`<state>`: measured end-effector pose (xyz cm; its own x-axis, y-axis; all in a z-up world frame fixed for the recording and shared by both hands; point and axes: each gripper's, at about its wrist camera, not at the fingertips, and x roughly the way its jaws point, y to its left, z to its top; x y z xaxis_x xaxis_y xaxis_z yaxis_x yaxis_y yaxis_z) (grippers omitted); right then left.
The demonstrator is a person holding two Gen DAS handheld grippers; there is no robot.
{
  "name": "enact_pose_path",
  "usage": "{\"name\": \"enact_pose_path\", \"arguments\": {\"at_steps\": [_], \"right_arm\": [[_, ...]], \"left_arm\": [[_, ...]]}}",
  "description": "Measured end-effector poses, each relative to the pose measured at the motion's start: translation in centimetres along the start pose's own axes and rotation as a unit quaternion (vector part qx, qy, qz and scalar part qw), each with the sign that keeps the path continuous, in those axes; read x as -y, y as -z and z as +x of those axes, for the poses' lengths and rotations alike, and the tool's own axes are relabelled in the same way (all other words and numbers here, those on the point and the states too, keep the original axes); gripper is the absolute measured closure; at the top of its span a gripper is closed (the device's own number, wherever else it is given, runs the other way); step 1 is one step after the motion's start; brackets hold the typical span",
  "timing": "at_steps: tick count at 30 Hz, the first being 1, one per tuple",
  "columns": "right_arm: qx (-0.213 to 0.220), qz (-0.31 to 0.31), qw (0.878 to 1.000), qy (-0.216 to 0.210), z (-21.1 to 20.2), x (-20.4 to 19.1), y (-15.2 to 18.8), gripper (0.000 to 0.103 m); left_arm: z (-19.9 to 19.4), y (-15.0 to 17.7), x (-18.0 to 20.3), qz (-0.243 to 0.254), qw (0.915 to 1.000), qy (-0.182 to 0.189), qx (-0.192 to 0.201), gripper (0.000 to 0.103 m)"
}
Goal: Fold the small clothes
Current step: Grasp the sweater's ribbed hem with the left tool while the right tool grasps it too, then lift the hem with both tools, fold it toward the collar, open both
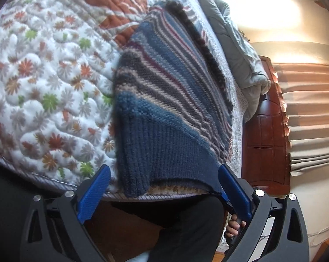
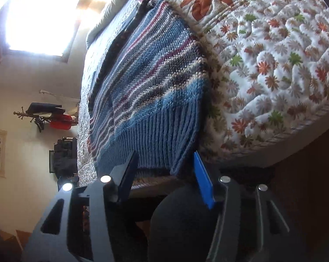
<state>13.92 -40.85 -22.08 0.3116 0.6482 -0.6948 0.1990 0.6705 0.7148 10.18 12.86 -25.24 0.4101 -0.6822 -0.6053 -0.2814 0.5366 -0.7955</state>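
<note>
At the near edge of the bed, a striped knitted sweater (image 1: 164,91) lies folded on the flowered quilt (image 1: 44,76), its ribbed blue hem hanging a little over the piped border toward the person working. The knit runs in bands of blue, grey, cream and a thin maroon line, with a dark fuzzy trim along its far side. The left gripper (image 1: 164,185) sits low at that hem with its blue fingers (image 1: 92,194) spread wide; the hem corner droops between them, and one finger is at the edge of the wool, but nothing is pinched. The right gripper (image 2: 164,174) comes at the same hem from the other side, its jaws also apart, one blue pad (image 2: 202,181) just beside the hem's corner and the other against the ribbing; from here I can't see either pad pressing the cloth. A hand (image 1: 233,227) shows below the left gripper, wrapped round a handle, over dark trousers. Beyond the sweater a grey duvet (image 1: 236,50) is bunched near the wooden bed frame (image 1: 264,135), with bright window light washing the wall and curtains (image 1: 312,113) behind.
</note>
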Motion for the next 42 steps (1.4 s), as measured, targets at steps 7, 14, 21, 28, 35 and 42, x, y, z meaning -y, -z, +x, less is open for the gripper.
{"name": "enact_pose_path", "arguments": {"at_steps": [7,14,21,28,35,42], "right_arm": [[0.002,0.011,1.0,-0.002,-0.2,1.3,0.4,0.049],[0.002,0.012,1.0,-0.008,-0.2,1.9,0.5,0.049],[-0.009,0.0,1.0,-0.004,0.5,1.2,0.6,0.052],[-0.003,-0.015,1.0,0.012,0.7,1.0,0.4,0.094],[0.019,-0.031,0.999,-0.003,-0.8,-0.6,-0.1,0.096],[0.049,-0.065,0.996,-0.03,-3.5,-4.3,-1.6,0.096]], "left_arm": [[1.8,0.3,-0.4,-0.027,0.9994,-0.007,-0.021,0.005],[1.2,-0.3,-1.0,-0.035,0.9992,-0.01,-0.017,0.054],[1.3,-0.4,-2.1,-0.044,0.9989,-0.006,-0.016,0.089],[0.8,-0.5,-2.1,-0.032,0.9994,-0.01,-0.005,0.094],[-1.0,-0.6,-1.0,-0.011,0.9996,0.012,0.022,0.095],[-4.2,-1.6,3.2,0.033,0.9968,0.049,0.054,0.095]]}}
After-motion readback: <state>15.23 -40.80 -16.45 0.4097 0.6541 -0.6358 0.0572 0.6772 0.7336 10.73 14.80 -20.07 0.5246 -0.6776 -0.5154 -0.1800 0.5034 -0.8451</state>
